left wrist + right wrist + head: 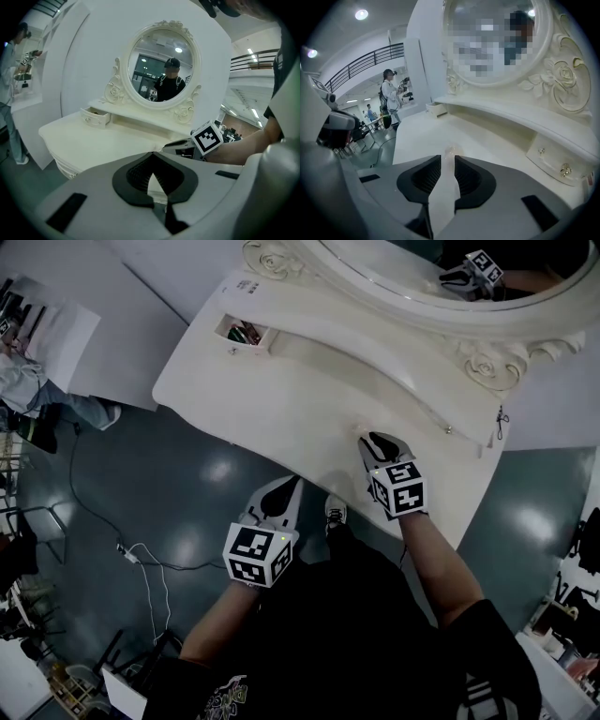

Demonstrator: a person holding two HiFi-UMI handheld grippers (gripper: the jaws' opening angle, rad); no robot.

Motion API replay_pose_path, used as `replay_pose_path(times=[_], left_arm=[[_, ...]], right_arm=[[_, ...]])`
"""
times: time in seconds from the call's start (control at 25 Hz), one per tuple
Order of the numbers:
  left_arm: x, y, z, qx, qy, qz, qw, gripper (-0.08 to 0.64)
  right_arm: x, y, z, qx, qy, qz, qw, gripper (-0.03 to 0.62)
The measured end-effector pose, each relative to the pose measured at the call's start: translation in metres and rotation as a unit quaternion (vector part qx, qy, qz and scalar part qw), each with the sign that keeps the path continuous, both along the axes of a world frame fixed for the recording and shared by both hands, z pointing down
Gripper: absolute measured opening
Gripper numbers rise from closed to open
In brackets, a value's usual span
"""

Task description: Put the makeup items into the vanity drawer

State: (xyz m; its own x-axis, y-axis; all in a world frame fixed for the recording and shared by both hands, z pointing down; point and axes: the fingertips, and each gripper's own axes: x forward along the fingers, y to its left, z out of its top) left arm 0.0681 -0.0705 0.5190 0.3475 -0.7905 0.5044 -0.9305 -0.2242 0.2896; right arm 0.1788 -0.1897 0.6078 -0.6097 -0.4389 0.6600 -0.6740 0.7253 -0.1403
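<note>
Two grippers are in play, each with a cube of black-and-white square markers. The left gripper (281, 488) hangs off the near edge of the cream vanity surface (281, 399), over the grey floor (141, 484). Its own view shows the jaw tips pressed together with nothing between them. The right gripper (377, 442) sits over the near right part of the surface. Its jaws stand a narrow gap apart and hold nothing. One small clear thing (450, 151), too blurred to name, lies on the surface just ahead of them. There is one oval mirror (422, 268) at the far side. One small drawer (232, 341) stands open at the far left, and the makeup items (248, 332) lie inside it as dark and reddish shapes too small to count. Only the head view looks down into that drawer; the left gripper view shows just its front and a dark sliver within. Only the right gripper view shows the one closed drawer (555, 161) on the right, with its two knobs, and a standing person (390, 96) far off. The left gripper view alone shows a capped person reflected in the mirror.
</note>
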Motion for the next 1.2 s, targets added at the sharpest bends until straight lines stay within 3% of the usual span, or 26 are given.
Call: replay_pose_path(times=[0.24,0.52,0.8,1.2], left_arm=[[-0.002,0.0,-0.001,-0.002,-0.002,-0.013,0.9999,-0.002],[0.001,-0.002,-0.007,0.006,-0.007,-0.019,0.9998,-0.003],[-0.004,-0.008,-0.017,0.021,-0.01,-0.036,0.9991,-0.002],[-0.026,-0.013,-0.042,0.04,-0.026,-0.069,0.9965,-0.003]], right_arm=[[-0.002,-0.006,0.009,-0.006,0.009,-0.001,1.0,0.058],[-0.005,-0.004,-0.008,0.003,-0.018,-0.005,1.0,0.034],[-0.024,0.004,-0.056,0.019,-0.074,-0.026,0.997,0.032],[-0.072,0.014,-0.135,0.049,-0.151,-0.078,0.984,0.031]])
